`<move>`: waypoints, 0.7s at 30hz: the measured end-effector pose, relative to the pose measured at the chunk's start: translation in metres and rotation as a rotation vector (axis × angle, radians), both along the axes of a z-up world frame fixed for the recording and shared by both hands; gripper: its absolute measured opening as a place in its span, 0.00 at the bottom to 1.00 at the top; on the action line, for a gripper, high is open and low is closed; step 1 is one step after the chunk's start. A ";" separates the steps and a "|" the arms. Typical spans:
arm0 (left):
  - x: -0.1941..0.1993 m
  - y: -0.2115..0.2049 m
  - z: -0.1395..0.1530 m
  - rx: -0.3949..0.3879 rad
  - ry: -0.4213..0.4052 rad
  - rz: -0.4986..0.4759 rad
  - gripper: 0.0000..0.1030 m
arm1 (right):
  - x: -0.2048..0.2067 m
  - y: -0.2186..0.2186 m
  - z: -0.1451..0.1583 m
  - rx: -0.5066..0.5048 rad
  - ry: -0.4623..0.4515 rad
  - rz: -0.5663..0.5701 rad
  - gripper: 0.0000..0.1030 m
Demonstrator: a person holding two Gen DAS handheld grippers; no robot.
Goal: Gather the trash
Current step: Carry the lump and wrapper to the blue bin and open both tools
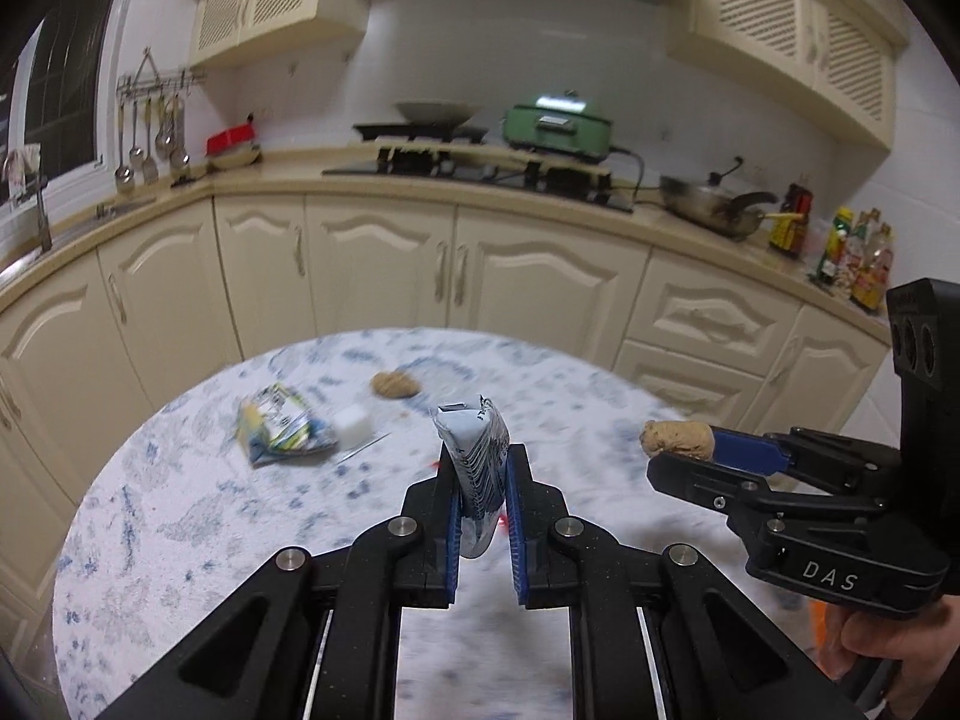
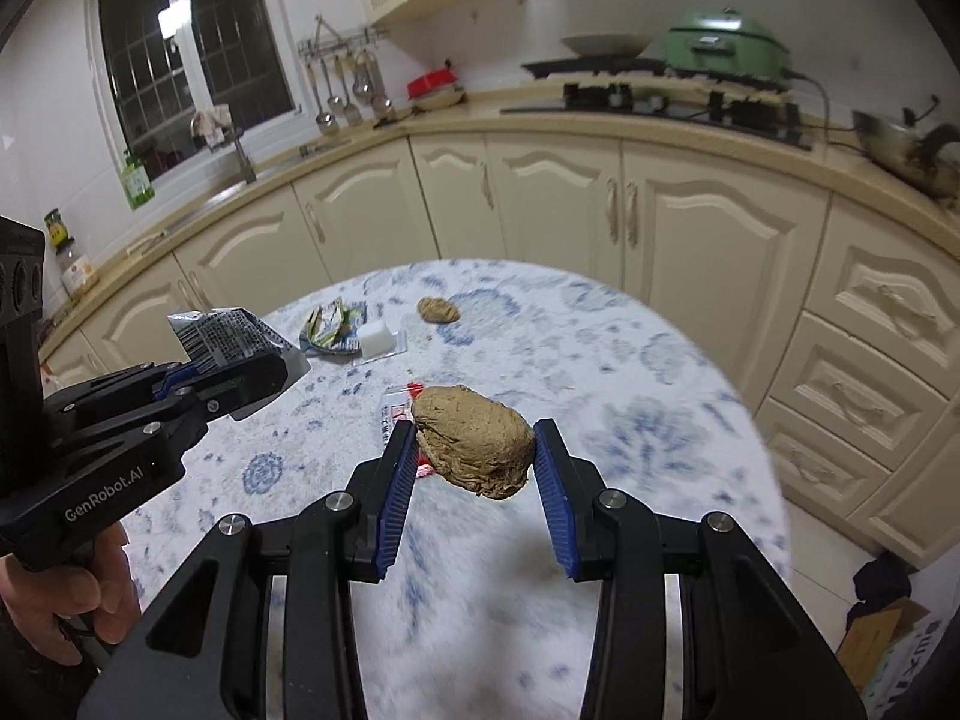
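Kitchen: cream cabinets, curved beige worktop, green electric pot (image 1: 558, 126), steel wok (image 1: 711, 204), dark window. Round counter with blue-white floral cloth (image 1: 180, 510) carries crumpled yellow-green wrapper (image 1: 282, 429), white cube (image 1: 354, 426), brown lump (image 1: 396, 385). Left tool (image 1: 483, 480) clamps grey-white printed packet (image 1: 474, 450); right tool (image 2: 474, 450) grips brown crumpled paper wad (image 2: 474, 441). Both above counter.

Even indoor light, dark window (image 2: 180, 42), motion-blurred tablecloth (image 1: 180, 510), and fisheye bending with black corners.
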State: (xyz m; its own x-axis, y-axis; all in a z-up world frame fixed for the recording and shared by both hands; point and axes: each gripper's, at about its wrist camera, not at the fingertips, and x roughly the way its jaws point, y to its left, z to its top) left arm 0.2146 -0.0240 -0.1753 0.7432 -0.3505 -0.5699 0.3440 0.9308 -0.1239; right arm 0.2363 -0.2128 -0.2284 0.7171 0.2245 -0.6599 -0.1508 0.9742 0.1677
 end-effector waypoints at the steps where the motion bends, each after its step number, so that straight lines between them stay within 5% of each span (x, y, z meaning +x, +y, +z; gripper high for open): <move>1: -0.005 -0.003 0.003 -0.003 -0.008 -0.007 0.09 | -0.005 -0.004 0.003 0.000 -0.007 -0.004 0.39; 21: -0.074 -0.174 0.039 -0.078 -0.080 -0.278 0.09 | -0.136 -0.157 0.051 -0.045 -0.117 -0.301 0.39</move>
State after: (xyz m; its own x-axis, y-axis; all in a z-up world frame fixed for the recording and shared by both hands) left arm 0.1403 -0.1977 -0.1363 0.6537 -0.5876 -0.4768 0.5960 0.7881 -0.1541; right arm 0.1003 -0.3696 -0.1771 0.8182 -0.0366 -0.5738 0.1298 0.9840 0.1223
